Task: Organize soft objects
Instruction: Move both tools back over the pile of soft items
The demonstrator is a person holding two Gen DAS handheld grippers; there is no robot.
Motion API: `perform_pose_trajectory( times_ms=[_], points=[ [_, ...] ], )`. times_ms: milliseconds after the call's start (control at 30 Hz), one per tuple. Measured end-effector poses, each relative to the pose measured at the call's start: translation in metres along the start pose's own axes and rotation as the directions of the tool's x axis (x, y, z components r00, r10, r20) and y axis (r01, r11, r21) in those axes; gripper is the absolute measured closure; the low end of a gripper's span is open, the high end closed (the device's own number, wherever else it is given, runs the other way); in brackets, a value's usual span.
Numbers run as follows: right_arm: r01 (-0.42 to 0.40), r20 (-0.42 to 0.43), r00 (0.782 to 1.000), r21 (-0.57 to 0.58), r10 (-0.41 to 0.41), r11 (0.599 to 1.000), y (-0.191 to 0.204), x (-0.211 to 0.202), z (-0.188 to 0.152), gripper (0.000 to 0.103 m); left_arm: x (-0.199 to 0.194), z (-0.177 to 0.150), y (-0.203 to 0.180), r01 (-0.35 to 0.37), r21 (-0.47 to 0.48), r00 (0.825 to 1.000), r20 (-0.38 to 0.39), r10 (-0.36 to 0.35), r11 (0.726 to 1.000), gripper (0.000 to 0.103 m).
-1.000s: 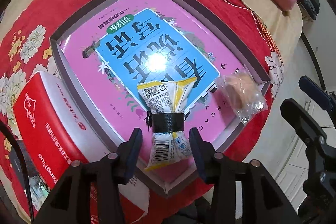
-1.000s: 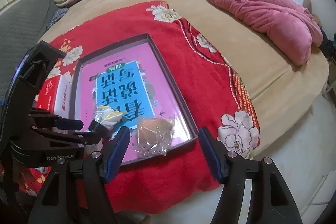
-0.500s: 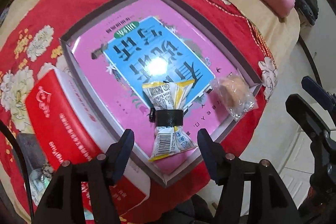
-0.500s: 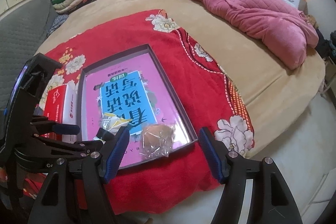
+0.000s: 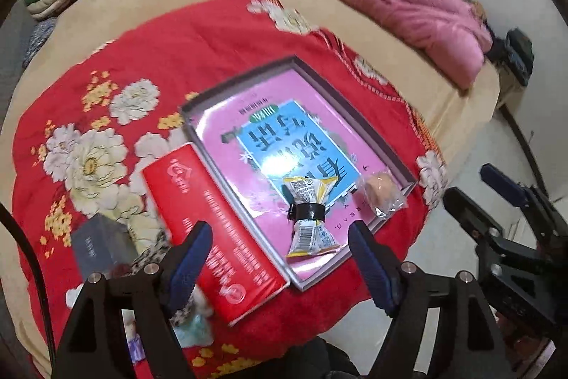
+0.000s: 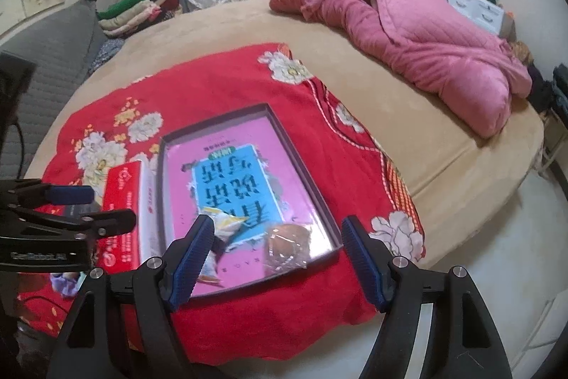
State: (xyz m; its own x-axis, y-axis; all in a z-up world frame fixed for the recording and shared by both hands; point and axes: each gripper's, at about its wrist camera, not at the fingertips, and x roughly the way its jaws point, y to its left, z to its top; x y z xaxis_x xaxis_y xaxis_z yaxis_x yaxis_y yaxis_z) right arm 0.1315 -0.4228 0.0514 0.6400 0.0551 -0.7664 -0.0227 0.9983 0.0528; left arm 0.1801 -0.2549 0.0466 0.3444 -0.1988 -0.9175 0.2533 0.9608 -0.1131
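On a red flowered blanket (image 5: 198,52), a shallow tray (image 5: 245,79) holds two soft packets at its near edge. The left gripper (image 5: 280,258), jaws opening and empty, hovers above the snack packet (image 5: 310,224), whose long axis points straight out between its fingers. The wrapped bun (image 6: 285,245) lies in the tray's near right corner, below the right gripper (image 6: 278,258), also opening, nothing held.

Black angular frames are carrying both the left gripper (image 5: 280,258) and the right gripper (image 6: 277,258), silver screw heads are dotting the arms, and ribbed blue pads are lining every finger
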Motion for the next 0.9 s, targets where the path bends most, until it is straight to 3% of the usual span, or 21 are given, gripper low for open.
perform_pose_trajectory(
  times_ms=[400,667,900],
  points=[
    [-0.05,0.028,0.998,-0.051,0.052,0.997,0.066,-0.024,0.008,0.025,-0.07,-0.049,0.076,-0.066,-0.081,0.989,0.124,0.076,0.995,0.025],
    [-0.118,0.066,0.99,-0.048,0.121,0.992,0.098,-0.038,0.018,0.024,-0.095,-0.079,0.146,-0.139,-0.201,0.978,0.125,0.166,0.97,0.024],
    [-0.134,0.088,0.986,-0.089,0.142,0.987,0.123,-0.052,0.023,0.024,-0.11,-0.104,0.192,-0.115,-0.3,0.978,0.133,0.161,0.947,0.024]
  ],
)
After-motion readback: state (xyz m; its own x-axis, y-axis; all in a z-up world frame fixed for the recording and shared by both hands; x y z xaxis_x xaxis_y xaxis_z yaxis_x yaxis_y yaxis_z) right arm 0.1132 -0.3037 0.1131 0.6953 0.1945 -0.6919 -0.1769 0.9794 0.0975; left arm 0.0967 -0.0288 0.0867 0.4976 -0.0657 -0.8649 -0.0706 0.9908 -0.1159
